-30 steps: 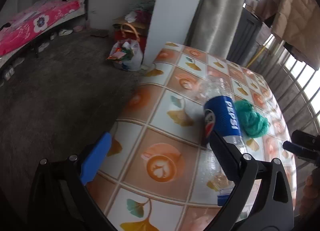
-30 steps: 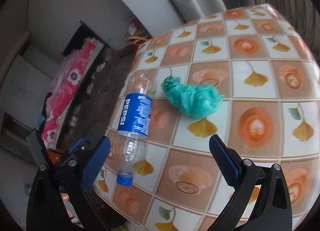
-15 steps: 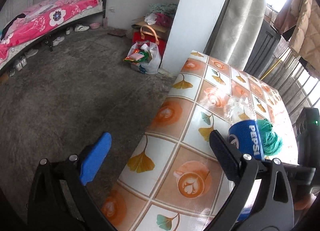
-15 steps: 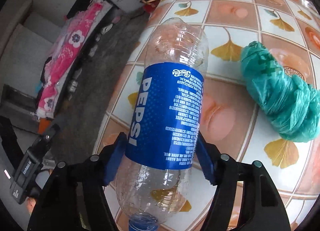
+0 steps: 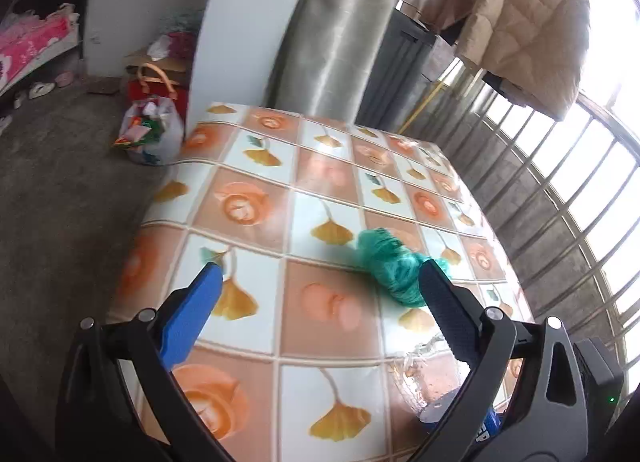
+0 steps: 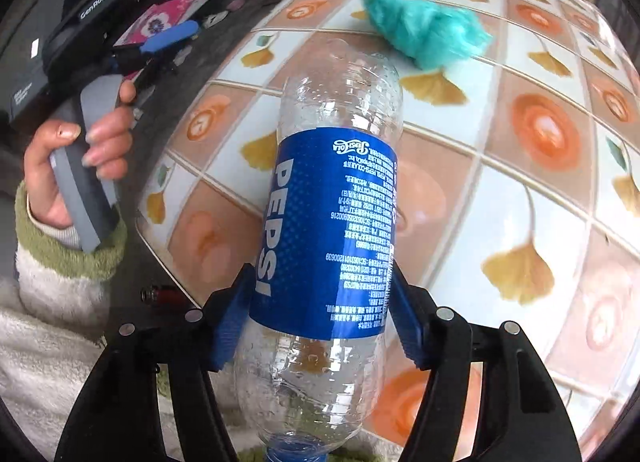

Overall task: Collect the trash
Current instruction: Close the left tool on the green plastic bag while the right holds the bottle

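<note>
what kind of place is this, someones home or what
Most likely a lived-in room of a home: a table under a ginkgo-leaf patterned cloth, a beige quilted jacket hanging by a barred window, and a bed with a pink floral cover at the far wall.

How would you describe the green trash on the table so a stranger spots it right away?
Start at the table with its tiled cloth of orange roses and yellow ginkgo leaves. Towards its middle lies a crumpled teal-green plastic bag, beyond the Pepsi bottle held in the right gripper. It is the only soft, green, shapeless lump there.
</note>
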A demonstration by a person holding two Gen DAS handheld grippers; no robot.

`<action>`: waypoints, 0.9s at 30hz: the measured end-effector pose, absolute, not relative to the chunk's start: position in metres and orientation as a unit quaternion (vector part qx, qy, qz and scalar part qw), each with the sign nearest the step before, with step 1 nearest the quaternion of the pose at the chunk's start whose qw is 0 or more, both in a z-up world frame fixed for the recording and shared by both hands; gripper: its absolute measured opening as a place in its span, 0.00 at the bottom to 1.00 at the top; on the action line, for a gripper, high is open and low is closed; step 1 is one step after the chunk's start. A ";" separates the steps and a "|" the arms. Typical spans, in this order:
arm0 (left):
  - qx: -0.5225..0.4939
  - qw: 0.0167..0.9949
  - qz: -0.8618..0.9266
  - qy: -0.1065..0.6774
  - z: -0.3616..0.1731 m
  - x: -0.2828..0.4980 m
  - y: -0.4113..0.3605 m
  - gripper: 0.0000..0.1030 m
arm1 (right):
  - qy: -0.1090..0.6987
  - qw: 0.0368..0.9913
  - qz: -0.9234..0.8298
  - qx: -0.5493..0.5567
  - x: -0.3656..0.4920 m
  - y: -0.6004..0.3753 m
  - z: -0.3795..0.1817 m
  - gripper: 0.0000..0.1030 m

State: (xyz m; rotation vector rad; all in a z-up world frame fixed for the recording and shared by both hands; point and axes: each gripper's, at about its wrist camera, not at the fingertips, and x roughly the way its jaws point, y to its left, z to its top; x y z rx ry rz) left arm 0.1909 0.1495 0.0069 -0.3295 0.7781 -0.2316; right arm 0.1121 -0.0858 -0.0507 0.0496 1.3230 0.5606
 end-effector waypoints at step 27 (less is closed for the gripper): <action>-0.218 0.786 -0.230 0.531 -0.040 0.150 0.070 0.32 | 0.572 0.790 0.123 0.185 0.121 -0.210 -0.060 0.58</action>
